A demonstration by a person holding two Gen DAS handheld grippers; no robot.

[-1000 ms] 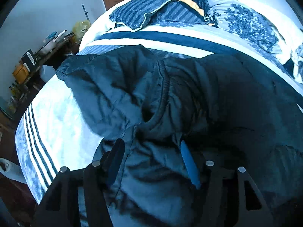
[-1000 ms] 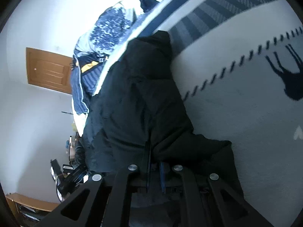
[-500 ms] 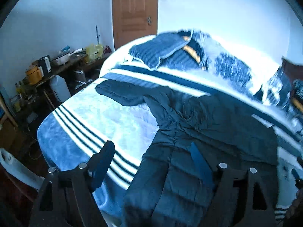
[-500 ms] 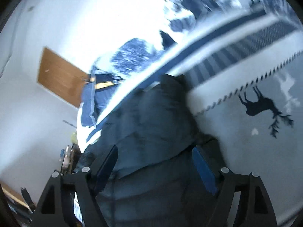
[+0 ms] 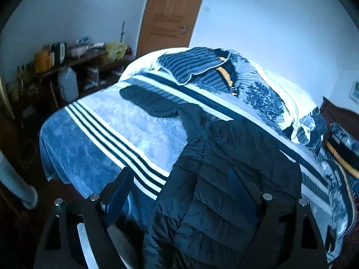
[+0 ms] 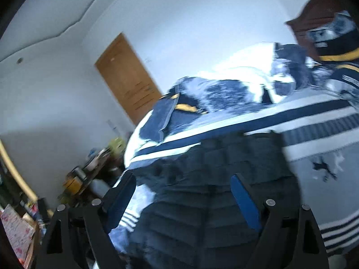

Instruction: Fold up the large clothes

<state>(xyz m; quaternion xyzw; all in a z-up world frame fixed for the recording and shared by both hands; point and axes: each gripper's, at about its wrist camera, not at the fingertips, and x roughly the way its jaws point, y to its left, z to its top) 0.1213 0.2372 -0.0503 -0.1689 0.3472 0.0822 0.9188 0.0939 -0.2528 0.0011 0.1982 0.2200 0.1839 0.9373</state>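
Across the striped bed (image 5: 107, 134) lies 1 dark quilted jacket (image 5: 224, 179), its hem toward the bed's near edge and 1 sleeve (image 5: 143, 99) stretched toward the bed's far left corner; only that sleeve shows. It looks spread out, not folded, so the folding seems barely begun, with the sleeve and body left to turn in. Beyond the jacket, toward the bed's head, sit 2 striped pillows (image 5: 193, 67). Left gripper (image 5: 179, 186) and right gripper (image 6: 182, 192), 2 in all, have just been opening; both jaws stand wide above the jacket, holding nothing.
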